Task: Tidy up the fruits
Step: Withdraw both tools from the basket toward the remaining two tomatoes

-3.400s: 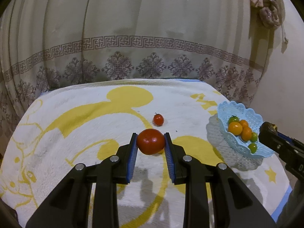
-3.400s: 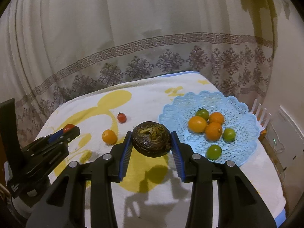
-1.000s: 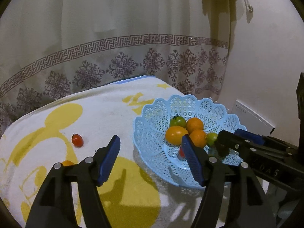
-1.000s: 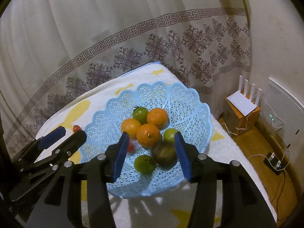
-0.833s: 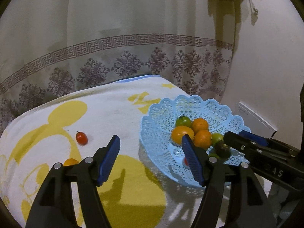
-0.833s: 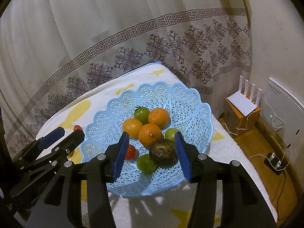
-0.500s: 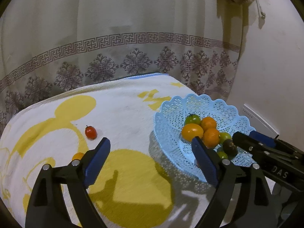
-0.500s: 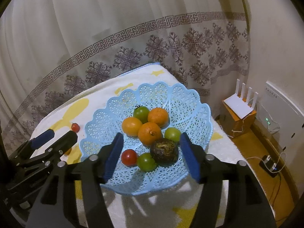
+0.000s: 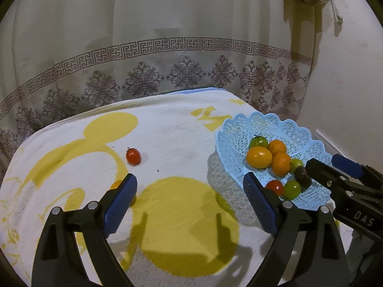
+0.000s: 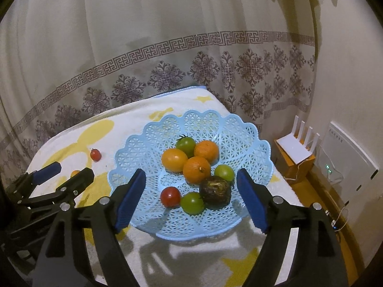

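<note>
On the towel (image 9: pixel 172 138) at left lie a small red tomato (image 9: pixel 133 156) and, half hidden behind a finger pad, a small orange fruit (image 9: pixel 115 184). The left gripper (image 9: pixel 189 198) and right gripper (image 10: pixel 190 197) stand wide apart, jaws just opened further, gripping nothing. The blue basket (image 10: pixel 153 138) at right holds the remaining fruit, including the dark fruit (image 10: pixel 215 192) and red tomato (image 10: pixel 170 196).

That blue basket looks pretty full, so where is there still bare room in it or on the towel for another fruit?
The blue basket is crowded in its middle and near side, around the dark fruit and red tomato; its far and left lattice is bare. The towel is free between the small red tomato and the basket, and behind both.
</note>
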`<action>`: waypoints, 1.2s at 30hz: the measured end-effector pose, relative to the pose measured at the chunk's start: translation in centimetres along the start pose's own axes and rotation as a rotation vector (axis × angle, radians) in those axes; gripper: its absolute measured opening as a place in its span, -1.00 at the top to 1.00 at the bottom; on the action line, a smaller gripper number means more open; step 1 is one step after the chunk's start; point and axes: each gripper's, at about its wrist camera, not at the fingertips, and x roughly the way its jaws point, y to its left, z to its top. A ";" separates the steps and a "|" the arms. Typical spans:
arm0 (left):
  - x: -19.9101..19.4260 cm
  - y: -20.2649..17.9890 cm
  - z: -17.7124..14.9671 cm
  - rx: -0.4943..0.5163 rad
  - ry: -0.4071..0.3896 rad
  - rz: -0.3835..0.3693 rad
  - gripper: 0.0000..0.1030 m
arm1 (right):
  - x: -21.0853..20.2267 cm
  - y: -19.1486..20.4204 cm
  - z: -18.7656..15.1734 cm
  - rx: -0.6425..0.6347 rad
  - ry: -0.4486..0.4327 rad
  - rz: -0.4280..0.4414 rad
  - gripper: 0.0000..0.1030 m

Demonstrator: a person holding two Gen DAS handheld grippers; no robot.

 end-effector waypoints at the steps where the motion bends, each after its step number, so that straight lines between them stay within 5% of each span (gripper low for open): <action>1: -0.1 0.1 0.0 0.000 -0.001 0.003 -0.74 | -0.1 0.2 0.0 -0.005 -0.001 0.001 -0.62; 10: -0.7 1.7 -0.7 -0.021 0.006 0.026 -0.80 | -0.2 1.3 0.0 -0.024 -0.001 0.016 -0.79; 36: 1.3 9.6 -3.1 -0.112 0.081 0.144 -0.80 | 0.1 6.6 -1.1 -0.118 0.025 0.162 -0.80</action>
